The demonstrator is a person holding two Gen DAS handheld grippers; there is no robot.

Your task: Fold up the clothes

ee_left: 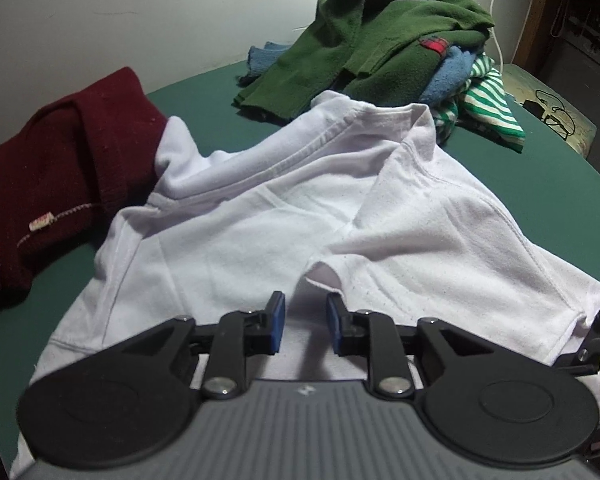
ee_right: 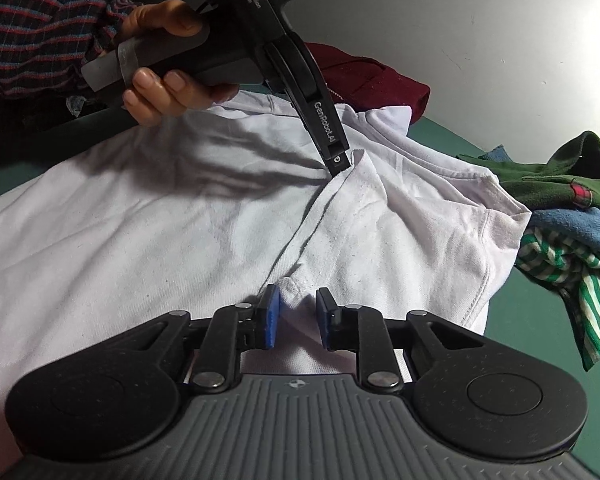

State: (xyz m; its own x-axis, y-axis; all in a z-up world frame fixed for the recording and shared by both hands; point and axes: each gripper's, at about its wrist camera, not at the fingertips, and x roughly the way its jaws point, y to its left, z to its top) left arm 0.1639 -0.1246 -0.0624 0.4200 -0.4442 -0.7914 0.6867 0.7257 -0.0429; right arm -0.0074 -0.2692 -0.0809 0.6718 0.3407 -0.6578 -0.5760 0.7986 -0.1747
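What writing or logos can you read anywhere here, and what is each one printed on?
"DAS": on the black head of the left gripper, seen from the right wrist view.
"GenRobot.AI": along that same gripper's black finger arm.
Small lines of print beside "DAS": too small to read.
Pale tag on the maroon sweater: blurred, unreadable.
Red plaid patch on the green fleece: no legible text.
White T-shirt: no print visible.

A white T-shirt [ee_left: 300, 216] is spread over the green table [ee_left: 520, 184]. A maroon sweater [ee_left: 52, 168] is seen at its left edge; dark green fleece [ee_left: 380, 40], blue cloth [ee_left: 448, 76] and green-and-white stripes [ee_left: 488, 108] are piled at the far edge. Blue pads [ee_right: 271, 322] are borne by black fingers.
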